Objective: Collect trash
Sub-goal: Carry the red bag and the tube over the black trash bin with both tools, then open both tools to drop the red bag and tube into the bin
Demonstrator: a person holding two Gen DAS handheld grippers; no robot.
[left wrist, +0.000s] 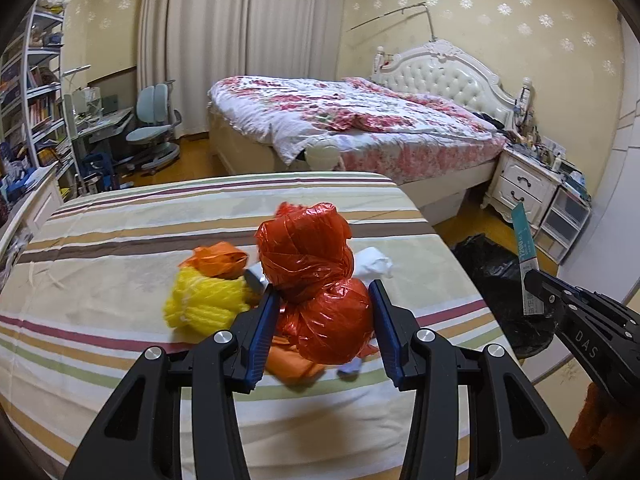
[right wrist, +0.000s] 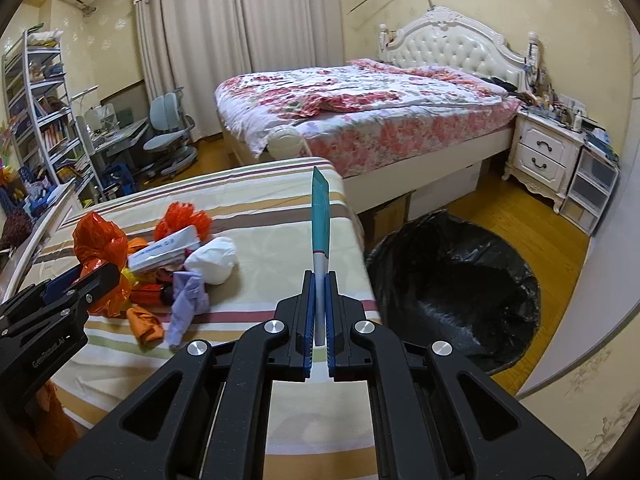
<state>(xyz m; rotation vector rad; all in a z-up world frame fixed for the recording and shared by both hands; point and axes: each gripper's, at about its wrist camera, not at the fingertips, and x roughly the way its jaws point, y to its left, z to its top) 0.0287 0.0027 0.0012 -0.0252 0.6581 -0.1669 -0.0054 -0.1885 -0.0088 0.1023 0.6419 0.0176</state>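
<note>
My left gripper (left wrist: 324,288) is shut on a crumpled red plastic bag (left wrist: 312,280), its fingers pressing both sides, above the striped table (left wrist: 120,288). It also shows at the left of the right wrist view (right wrist: 100,276). My right gripper (right wrist: 319,276) is shut on a flat teal-and-white package (right wrist: 320,220) held upright, near the table's right edge. That package shows in the left wrist view (left wrist: 526,248). A bin lined with a black bag (right wrist: 452,284) stands on the floor right of the table. Other trash lies on the table: yellow foam net (left wrist: 204,300), orange bag (left wrist: 220,258), white wad (right wrist: 214,260), purple scrap (right wrist: 188,300).
A bed with floral bedding (right wrist: 360,108) stands behind the table. A white nightstand (right wrist: 544,152) and drawer unit (right wrist: 592,188) are at the far right. A desk chair (right wrist: 172,136) and bookshelves (right wrist: 36,108) are at the left.
</note>
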